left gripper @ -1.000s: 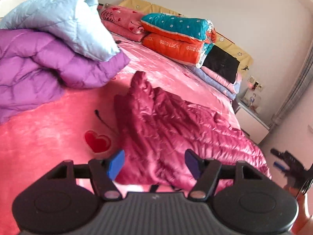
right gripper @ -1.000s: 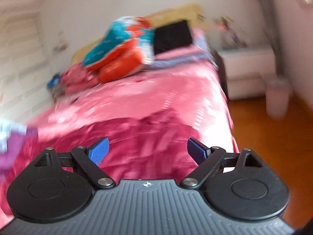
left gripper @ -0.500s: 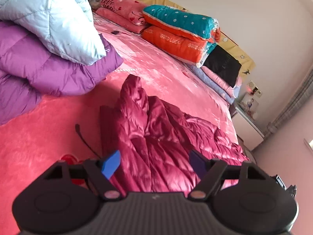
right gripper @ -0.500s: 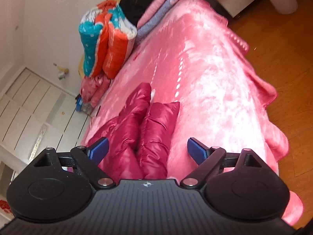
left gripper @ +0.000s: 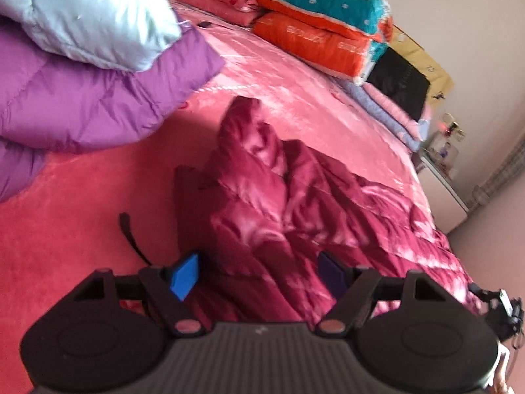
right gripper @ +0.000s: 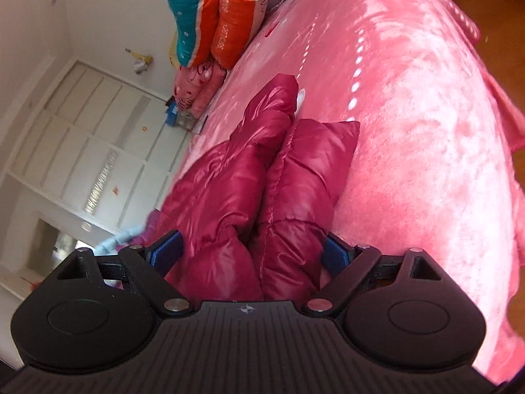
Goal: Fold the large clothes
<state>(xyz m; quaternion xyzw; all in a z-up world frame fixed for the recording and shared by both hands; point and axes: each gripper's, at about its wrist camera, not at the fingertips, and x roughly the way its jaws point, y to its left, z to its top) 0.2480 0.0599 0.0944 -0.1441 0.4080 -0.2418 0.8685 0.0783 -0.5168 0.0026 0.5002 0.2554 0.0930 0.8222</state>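
Observation:
A crimson puffer jacket (left gripper: 279, 203) lies crumpled on the pink bed cover (left gripper: 295, 98). My left gripper (left gripper: 259, 274) hovers low over its near edge, jaws open, with the fabric showing between the blue pads but not pinched. In the right wrist view the same jacket (right gripper: 249, 170) shows two puffy folds running away from the camera. My right gripper (right gripper: 251, 254) is rolled sideways and stands open astride the near end of those folds, its pads apart from the fabric.
A purple puffer jacket (left gripper: 82, 98) with a pale blue one (left gripper: 98, 10) on top is piled at the left. Folded teal and orange quilts (left gripper: 328, 23) are stacked by the headboard. A black strap (left gripper: 129, 236) lies on the cover. A white wardrobe (right gripper: 82, 151) and wood floor (right gripper: 485, 0) flank the bed.
The left gripper has come closer and lower over the jacket, and its jaws have widened a little. The right gripper has rolled sideways and dropped down to the jacket's folds.

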